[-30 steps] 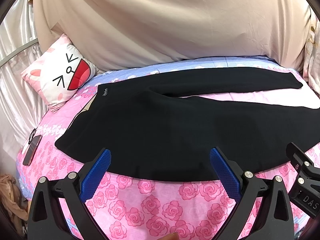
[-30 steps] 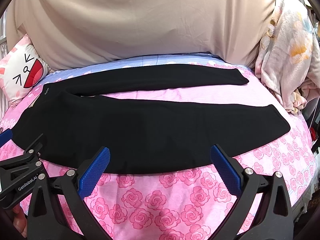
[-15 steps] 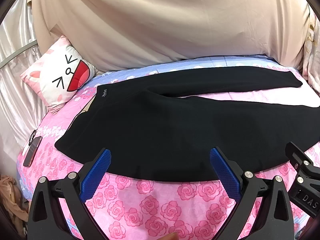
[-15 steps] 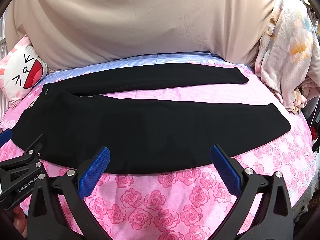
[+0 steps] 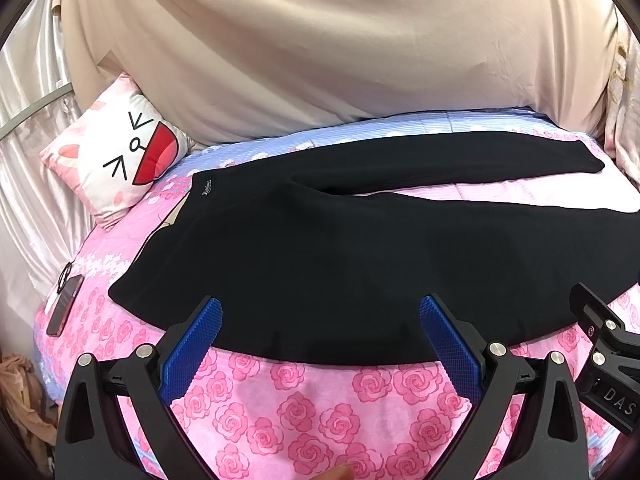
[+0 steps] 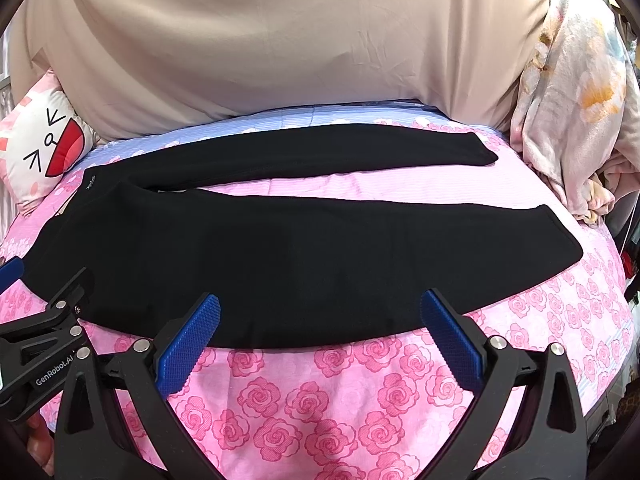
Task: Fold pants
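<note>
Black pants (image 5: 340, 256) lie flat across the pink rose-print bed (image 5: 304, 408), waistband at the left, both legs spread apart and running to the right. In the right wrist view the pants (image 6: 304, 256) show both leg ends. My left gripper (image 5: 320, 316) hovers open over the near hem edge by the seat of the pants, holding nothing. Farther right, my right gripper (image 6: 320, 316) stands open above the near leg's lower edge, empty too. The neighbouring gripper's black body shows at each view's side edge.
A cartoon-face pillow (image 5: 120, 160) leans at the far left by the waistband. A phone (image 5: 64, 304) lies on the bed's left edge. A beige sheet (image 5: 340, 60) hangs behind the bed. A floral blanket pile (image 6: 576, 120) sits at the right end.
Both views have shifted very slightly; the pants and both open grippers stay as they were.
</note>
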`<action>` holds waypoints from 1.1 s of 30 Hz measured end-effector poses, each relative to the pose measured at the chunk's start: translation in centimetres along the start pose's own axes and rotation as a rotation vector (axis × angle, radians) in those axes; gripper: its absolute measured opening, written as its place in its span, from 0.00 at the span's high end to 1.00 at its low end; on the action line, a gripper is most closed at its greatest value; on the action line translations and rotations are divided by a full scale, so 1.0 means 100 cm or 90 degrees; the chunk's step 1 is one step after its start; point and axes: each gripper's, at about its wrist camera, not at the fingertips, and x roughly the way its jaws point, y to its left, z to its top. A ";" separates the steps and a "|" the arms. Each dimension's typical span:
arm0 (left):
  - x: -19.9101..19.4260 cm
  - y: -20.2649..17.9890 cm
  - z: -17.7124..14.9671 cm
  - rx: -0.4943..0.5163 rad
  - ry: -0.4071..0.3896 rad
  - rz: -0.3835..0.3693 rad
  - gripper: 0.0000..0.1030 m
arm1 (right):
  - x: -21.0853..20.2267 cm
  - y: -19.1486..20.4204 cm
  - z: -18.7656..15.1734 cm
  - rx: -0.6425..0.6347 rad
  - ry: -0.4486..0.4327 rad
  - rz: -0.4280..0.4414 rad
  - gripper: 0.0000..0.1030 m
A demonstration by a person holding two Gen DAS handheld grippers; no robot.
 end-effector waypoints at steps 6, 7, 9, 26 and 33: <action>0.000 -0.001 -0.001 0.002 -0.001 0.004 0.05 | 0.002 -0.001 0.001 -0.001 0.001 0.000 0.05; 0.000 -0.001 -0.001 0.003 -0.001 0.004 0.05 | 0.002 0.000 0.001 -0.001 0.001 0.000 0.05; 0.000 0.001 -0.001 0.001 -0.001 0.005 0.05 | 0.003 -0.001 0.002 0.000 0.002 0.001 0.05; 0.031 0.002 0.027 -0.017 0.034 -0.003 0.05 | 0.032 -0.042 0.044 0.034 0.001 0.046 0.05; 0.059 -0.004 0.054 -0.025 0.071 -0.043 0.05 | 0.085 -0.150 0.096 0.102 -0.006 0.009 0.05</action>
